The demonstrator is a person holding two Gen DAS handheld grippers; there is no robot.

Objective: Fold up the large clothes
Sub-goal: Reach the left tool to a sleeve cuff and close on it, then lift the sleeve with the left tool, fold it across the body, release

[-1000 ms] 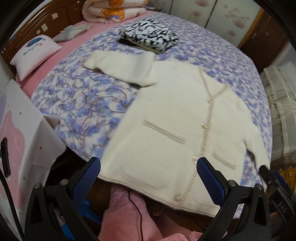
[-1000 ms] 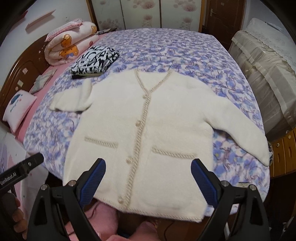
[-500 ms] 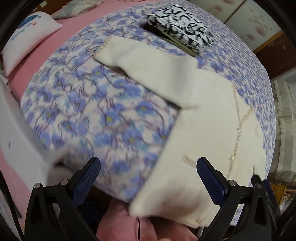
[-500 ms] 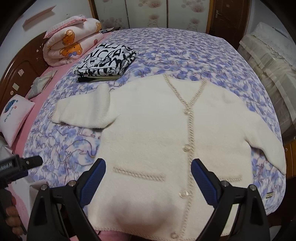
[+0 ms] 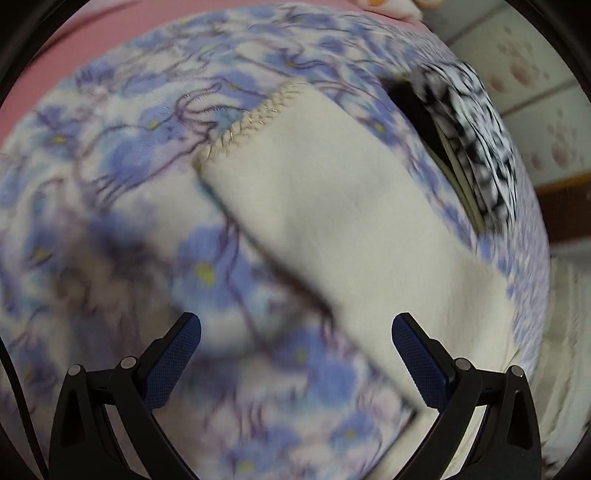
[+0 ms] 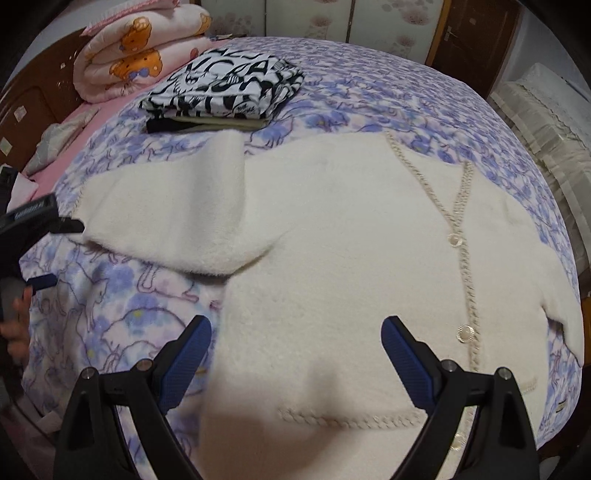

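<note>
Both your grippers, left (image 5: 296,334) and right (image 6: 296,338), hang spread and empty; the left is low over the sleeve (image 5: 332,229), whose cuff (image 5: 255,118) could slip a shallow pinch, or you might catch the blanket (image 6: 122,306) too. The cardigan (image 6: 351,266) lies flat, buttons up, on the bed. Beyond sit folded clothes (image 6: 225,88), a quilt (image 6: 136,55), then wardrobe doors (image 6: 310,18).
</note>
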